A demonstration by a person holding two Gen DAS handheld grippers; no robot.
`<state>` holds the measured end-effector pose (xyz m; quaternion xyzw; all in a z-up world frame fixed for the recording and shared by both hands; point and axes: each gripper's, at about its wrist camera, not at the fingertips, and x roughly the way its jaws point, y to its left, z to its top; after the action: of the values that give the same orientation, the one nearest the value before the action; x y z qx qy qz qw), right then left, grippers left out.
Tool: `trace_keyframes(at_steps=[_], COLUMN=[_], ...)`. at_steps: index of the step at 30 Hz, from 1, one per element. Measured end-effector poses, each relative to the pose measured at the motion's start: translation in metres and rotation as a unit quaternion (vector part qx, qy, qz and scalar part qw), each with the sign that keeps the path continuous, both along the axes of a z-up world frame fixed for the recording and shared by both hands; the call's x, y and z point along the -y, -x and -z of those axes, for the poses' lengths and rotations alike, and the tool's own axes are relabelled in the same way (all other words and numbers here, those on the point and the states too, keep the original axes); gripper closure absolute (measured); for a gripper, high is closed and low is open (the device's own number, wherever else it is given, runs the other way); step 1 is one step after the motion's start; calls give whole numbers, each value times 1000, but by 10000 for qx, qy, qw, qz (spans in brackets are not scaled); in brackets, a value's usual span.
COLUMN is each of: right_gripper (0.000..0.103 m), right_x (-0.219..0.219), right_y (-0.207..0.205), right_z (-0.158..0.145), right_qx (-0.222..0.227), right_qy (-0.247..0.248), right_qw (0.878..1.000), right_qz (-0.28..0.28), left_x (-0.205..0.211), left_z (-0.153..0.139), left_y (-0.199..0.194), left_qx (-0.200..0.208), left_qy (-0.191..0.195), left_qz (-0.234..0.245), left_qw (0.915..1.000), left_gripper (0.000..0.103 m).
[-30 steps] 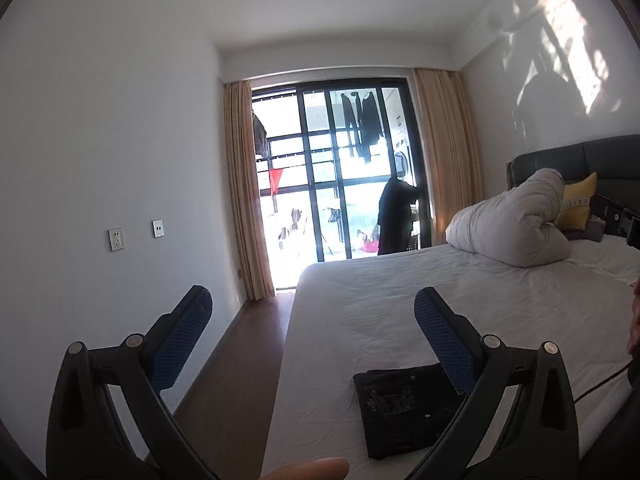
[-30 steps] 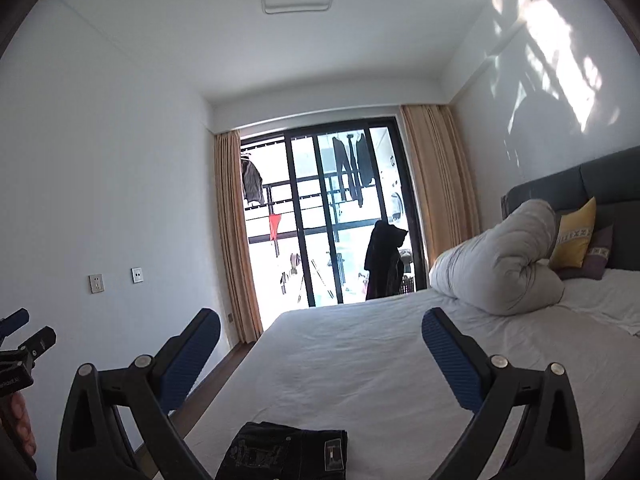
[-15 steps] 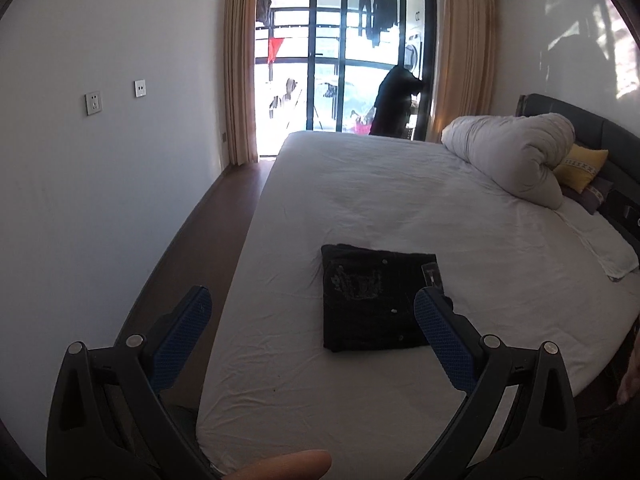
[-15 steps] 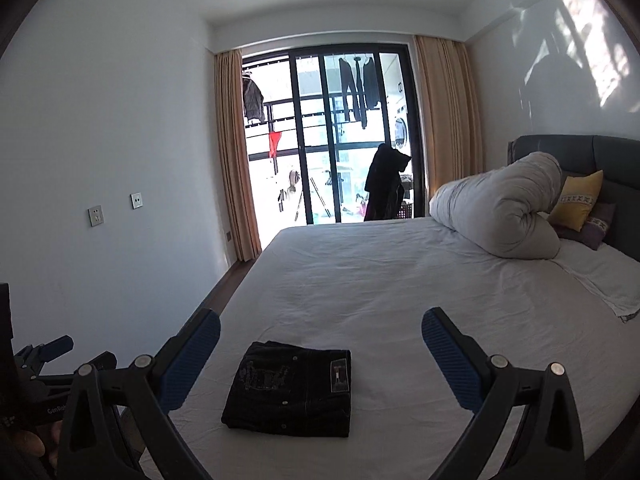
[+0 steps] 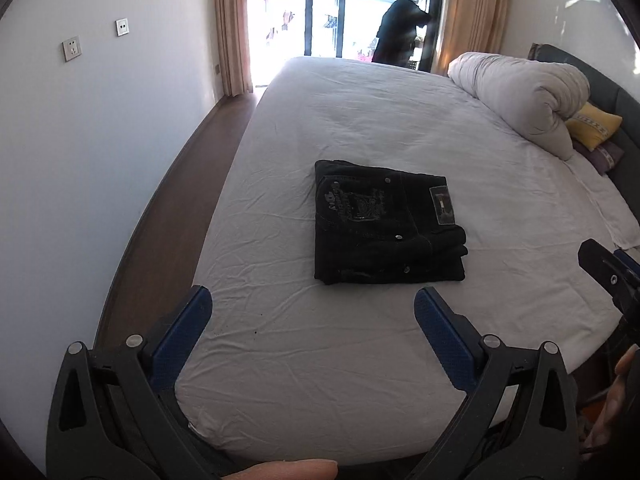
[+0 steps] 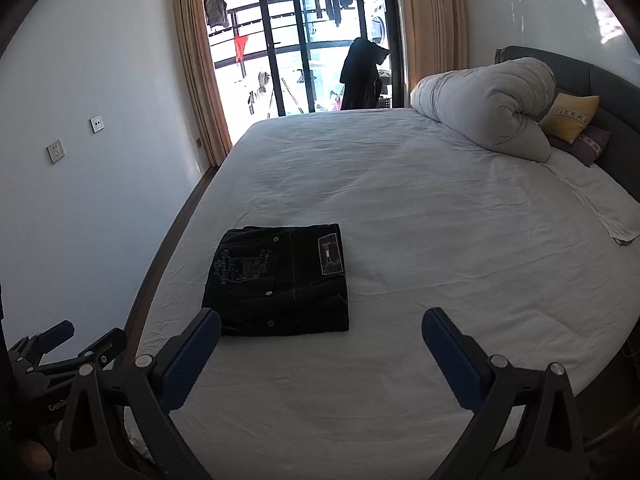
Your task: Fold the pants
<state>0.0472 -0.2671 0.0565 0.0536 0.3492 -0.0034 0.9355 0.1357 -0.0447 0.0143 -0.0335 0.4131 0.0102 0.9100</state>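
Black pants lie folded into a flat rectangle on the white bed sheet, near the bed's left side; they also show in the right wrist view. My left gripper is open and empty, held above the bed's near edge, short of the pants. My right gripper is open and empty, held above the bed in front of the pants. The right gripper shows at the right edge of the left wrist view, and the left gripper at the lower left of the right wrist view.
A rolled white duvet and a yellow pillow lie at the headboard on the right. A white wall with sockets and a strip of dark floor run along the left. Glass balcony doors stand beyond the bed.
Both cameras tilted down from the window and ceiling towards the bed. The folded pants now sit fully in both views. Both grippers stayed open.
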Motion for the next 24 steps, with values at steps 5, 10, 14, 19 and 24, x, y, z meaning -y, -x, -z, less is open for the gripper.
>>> trace_keyframes(at_steps=[5,10,14,19,24], right_gripper=[0,0,0,0,0], right_x=[3,-1,-2,-4,-3], right_y=[-2,-3,-4,-5,-6], right_z=[1,2,4,6,9], right_qx=[-93,-133,-198,-241,-281], right_qy=[-30,-2,10,7,14], right_qw=[10000,9999,9998,9997,9996], right_qz=[10,-18,-32,-47,-69], left_x=[-1,-2,-4,-6,-4], left_z=[2,0,2,7,10], left_y=[-3,3,3,-1,-2], left_qx=[-75,-150,-211,-287,-322], left_qy=[13,35,42,37,36], left_qz=[24,38,14,-16,-13], left_qw=[10000,9999,9998,9996,9995], left_gripper=[0,0,0,0,0])
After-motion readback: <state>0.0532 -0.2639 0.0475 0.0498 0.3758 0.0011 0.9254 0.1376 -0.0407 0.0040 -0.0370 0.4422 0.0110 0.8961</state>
